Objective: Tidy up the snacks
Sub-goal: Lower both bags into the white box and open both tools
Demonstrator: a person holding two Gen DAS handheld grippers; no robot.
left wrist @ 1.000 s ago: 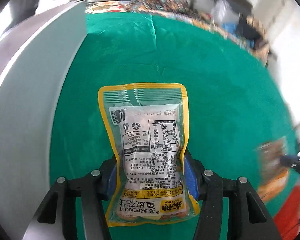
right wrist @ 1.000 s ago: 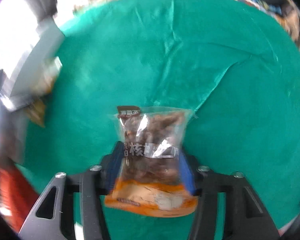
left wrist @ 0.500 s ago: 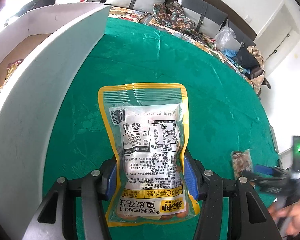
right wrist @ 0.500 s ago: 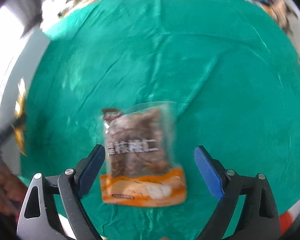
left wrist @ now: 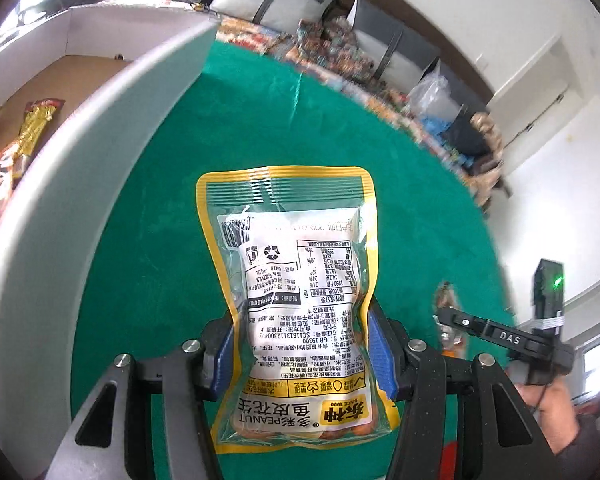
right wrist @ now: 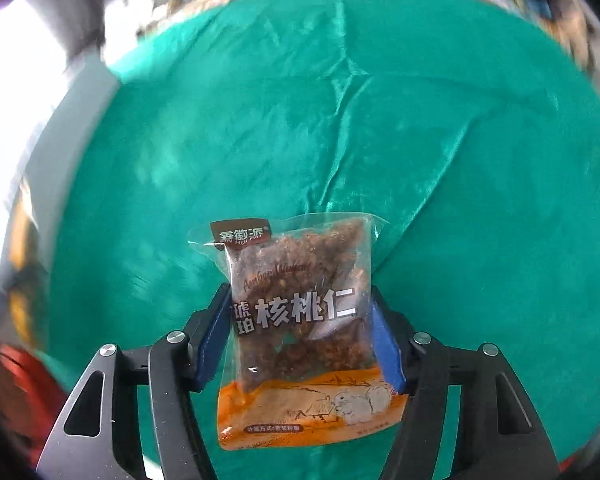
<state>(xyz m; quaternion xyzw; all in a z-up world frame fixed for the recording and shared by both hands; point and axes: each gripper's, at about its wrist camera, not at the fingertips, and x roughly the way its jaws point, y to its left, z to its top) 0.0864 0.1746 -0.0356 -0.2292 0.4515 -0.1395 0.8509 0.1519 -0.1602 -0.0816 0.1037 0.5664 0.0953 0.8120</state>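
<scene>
A yellow-edged peanut bag hangs above the green tablecloth, back label facing me. My left gripper is shut on its lower half, blue pads squeezing both sides. Just to its left rises the white wall of a cardboard box. A clear walnut bag with an orange bottom lies on the cloth. My right gripper is closing on it, and its pads touch the bag's narrowed sides. In the left wrist view that walnut bag shows small at the right.
Inside the box lie gold and orange snack packets. A person's hand holds the right gripper's handle at the lower right. Cushions and clutter line the far edge of the table. Creased green cloth stretches beyond the walnut bag.
The left gripper rose with the peanut bag, bringing the box's inside into view. The right gripper let the walnut bag down, spread wide, then closed in on its sides again.
</scene>
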